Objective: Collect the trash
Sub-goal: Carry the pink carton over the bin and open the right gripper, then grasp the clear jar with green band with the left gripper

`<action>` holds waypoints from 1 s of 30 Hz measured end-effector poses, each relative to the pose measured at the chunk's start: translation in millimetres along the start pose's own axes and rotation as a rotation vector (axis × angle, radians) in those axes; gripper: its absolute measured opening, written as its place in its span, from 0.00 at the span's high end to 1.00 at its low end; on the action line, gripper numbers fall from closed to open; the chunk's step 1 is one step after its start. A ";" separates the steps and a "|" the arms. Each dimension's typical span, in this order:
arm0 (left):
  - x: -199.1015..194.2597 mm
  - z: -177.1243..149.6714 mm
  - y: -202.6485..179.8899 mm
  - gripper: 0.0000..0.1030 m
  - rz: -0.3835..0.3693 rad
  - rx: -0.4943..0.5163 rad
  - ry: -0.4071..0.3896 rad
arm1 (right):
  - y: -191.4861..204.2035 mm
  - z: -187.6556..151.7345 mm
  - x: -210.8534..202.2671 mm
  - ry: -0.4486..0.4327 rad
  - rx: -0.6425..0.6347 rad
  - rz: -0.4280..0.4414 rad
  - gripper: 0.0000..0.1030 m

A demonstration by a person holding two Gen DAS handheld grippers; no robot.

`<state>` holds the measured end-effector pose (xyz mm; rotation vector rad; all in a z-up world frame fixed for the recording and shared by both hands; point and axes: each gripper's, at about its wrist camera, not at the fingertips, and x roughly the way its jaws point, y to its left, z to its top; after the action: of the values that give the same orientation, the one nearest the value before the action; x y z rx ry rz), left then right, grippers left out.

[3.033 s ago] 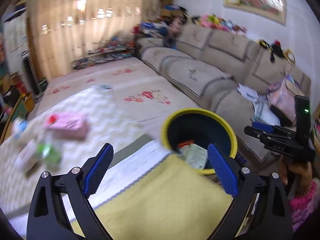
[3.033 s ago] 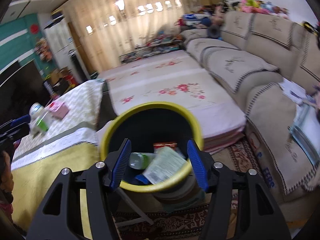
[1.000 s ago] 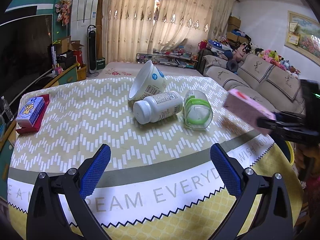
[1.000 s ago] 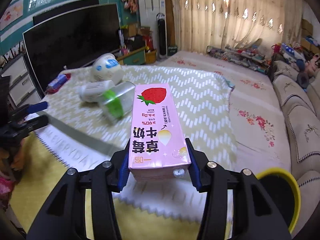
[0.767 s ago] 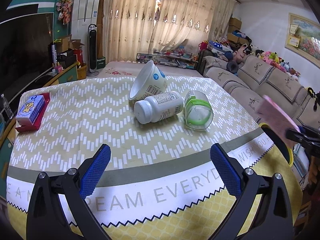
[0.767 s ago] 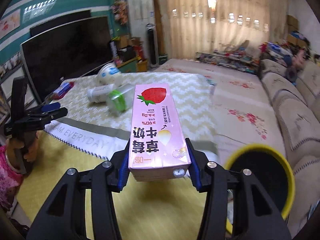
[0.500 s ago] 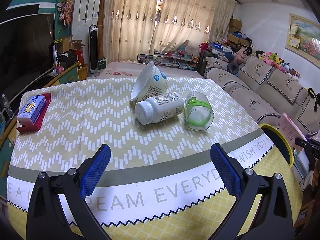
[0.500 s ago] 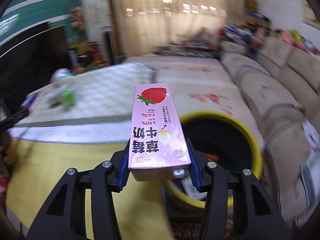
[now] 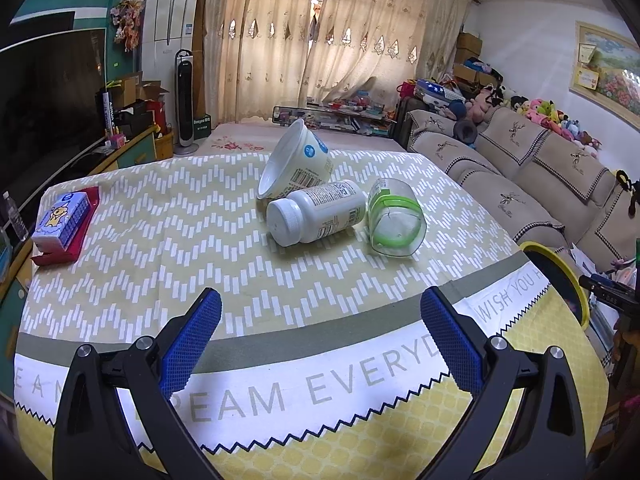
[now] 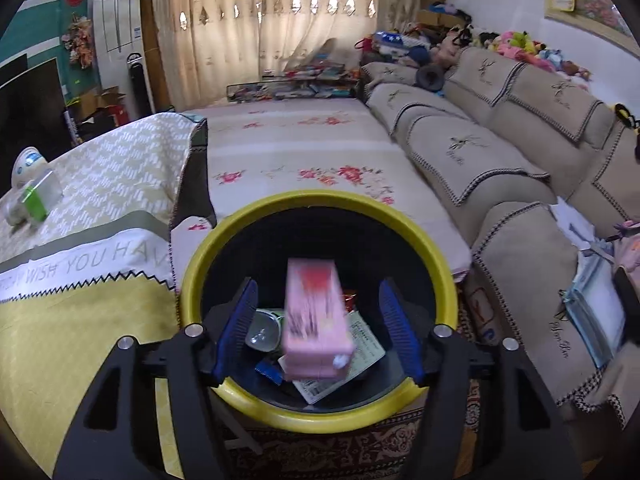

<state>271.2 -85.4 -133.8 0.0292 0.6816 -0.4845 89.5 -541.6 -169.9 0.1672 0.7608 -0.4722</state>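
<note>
The right gripper (image 10: 316, 320) is opening above the yellow-rimmed bin (image 10: 440, 256), the pink carton (image 10: 316, 316) loose between its pads, clear of the rim.

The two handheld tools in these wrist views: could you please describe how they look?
Both match: the left tool and right tool have black plastic frames with triangular cut-outs and silver screws. Their fingers carry blue ribbed pads. No cables or markings show.
</note>
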 end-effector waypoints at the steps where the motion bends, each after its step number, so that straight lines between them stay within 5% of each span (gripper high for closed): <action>1: 0.2 -0.1 -0.7 0.05 -0.001 0.001 0.001 | 1.7 0.2 -1.3 -0.003 0.000 0.007 0.42; 13: 18.5 15.5 -42.9 0.05 -0.003 0.069 0.099 | 47.6 5.7 -38.3 -0.093 -0.064 0.142 0.38; 30: 109.7 61.7 -83.7 0.14 -0.041 0.017 0.210 | 35.5 2.0 -54.6 -0.092 0.001 0.255 0.35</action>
<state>344.9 -217.1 -141.8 0.0834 0.8848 -0.5310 73.2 -491.8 -131.2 0.2388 0.6382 -0.2363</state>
